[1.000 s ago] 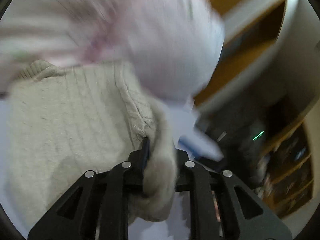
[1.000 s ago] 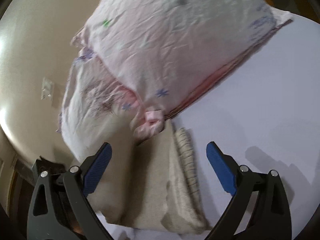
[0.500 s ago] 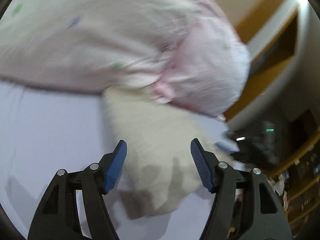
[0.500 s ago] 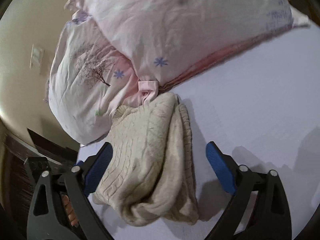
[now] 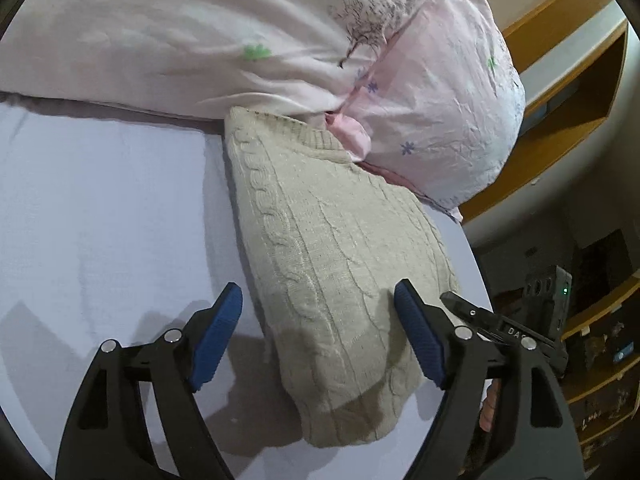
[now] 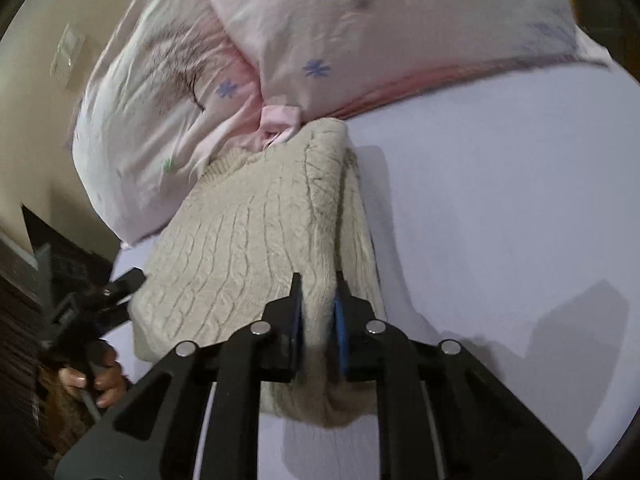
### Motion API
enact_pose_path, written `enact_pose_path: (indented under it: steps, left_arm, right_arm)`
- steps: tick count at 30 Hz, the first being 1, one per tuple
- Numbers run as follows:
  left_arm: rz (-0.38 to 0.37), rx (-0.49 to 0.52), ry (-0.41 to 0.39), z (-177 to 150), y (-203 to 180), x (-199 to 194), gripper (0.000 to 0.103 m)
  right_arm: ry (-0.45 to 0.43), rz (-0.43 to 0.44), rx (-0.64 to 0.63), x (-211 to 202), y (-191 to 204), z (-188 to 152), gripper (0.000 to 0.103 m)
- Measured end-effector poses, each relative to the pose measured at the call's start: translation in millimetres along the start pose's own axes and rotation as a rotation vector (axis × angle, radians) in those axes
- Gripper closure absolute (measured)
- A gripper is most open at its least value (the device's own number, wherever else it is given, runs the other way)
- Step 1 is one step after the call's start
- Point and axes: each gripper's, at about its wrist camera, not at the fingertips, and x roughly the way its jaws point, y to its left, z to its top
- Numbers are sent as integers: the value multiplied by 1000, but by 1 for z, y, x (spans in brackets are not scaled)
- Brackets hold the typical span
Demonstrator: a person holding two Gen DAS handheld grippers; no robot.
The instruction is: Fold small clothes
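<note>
From the left wrist, your left tool hangs wide apart with nothing between its blue pads, straddling the near end of the cream cable-knit sweater. The sweater lies folded into a long bundle on the pale bed sheet, its far end tucked against the pink floral pillows. The other tool's black tip pokes in at the right edge of the bundle (your right hand working that side). To my eye the lengthwise fold is done and you're in the middle of the next one.

From the right wrist, your right tool is pinched tight on a thick fold of the sweater's near edge, knit bulging out between and below the pads. Beyond it the sweater runs up to the pillows, and the sheet lies bare to the right. Your left hand and its handle sit low at the left, just off the sweater's corner.

Next, I'd judge, you need the left tool to bite the matching corner, then carry both ends over toward the pillows. Lift evenly, or the thick knit could slump and open the fold.
</note>
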Motion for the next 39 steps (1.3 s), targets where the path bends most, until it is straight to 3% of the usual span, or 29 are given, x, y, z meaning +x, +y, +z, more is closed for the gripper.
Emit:
enact_pose_path:
  steps: [2,3,4,8,9,11,12,13,15,16,18,20,23,25,28,31,34,35,36,37,39]
  left_arm:
    - [10,10,-8,2,-3,4,22]
    - [9,12,-9,2,-4,5,21]
    - [10,15,-6,3,-6,9,20]
    - [25,-4,13,3,-4,26,16]
    - [9,-22,23,2,-1,30,16]
    - [-37,-48,32,1,3,36,18]
    - [-46,-44,31,2,4,36,29]
    - [-45,-35,36,2,5,35,36]
    - [-85,-29,39,3,10,24,56]
    - [-98,-23,39,4,12,17,58]
    - [-96,22,21,0,16,-5,59]
    - [-47,86,-38,-7,23,-36,59]
    - [72,145,-72,-12,36,-57,53]
    - [137,157,-63,-19,42,-62,50]
    - [212,235,-175,-35,26,-91,49]
    - [141,335,-244,-55,-8,-108,48]
    - [92,429,-196,-72,-35,-89,44]
    - [107,448,-148,-77,-38,-75,44]
    - [153,458,-75,-83,-35,-56,46]
    - [165,457,-30,-89,-31,-46,48]
    - [178,475,-26,-98,-28,-42,48]
  right_arm:
    - [-28,-11,22,-5,-1,4,43]
    - [-46,-14,36,-7,-2,8,12]
    - [-53,1,33,-8,-3,11,7]
    - [62,56,74,23,-11,22,10]
    - [84,60,84,28,-13,23,19]
    - [94,114,92,34,-17,18,47]
    - [109,158,107,35,-18,16,65]
    - [99,173,115,34,-18,15,71]
    - [71,172,63,28,-4,12,73]
    - [67,181,39,25,5,10,74]
    - [78,217,-10,23,25,5,74]
    - [108,221,-81,33,50,-4,74]
    - [142,114,-199,52,82,-14,64]
    - [50,40,-232,36,94,-16,56]
    - [-107,22,-281,-6,109,-21,49]
    - [-128,15,-395,-19,135,-35,48]
    - [-49,-59,-540,9,159,-52,50]
    - [-5,-181,-560,27,158,-57,50]
    - [19,-239,-554,35,151,-60,52]
    - [21,-246,-530,38,143,-60,48]
    - [31,-259,-456,35,125,-60,26]
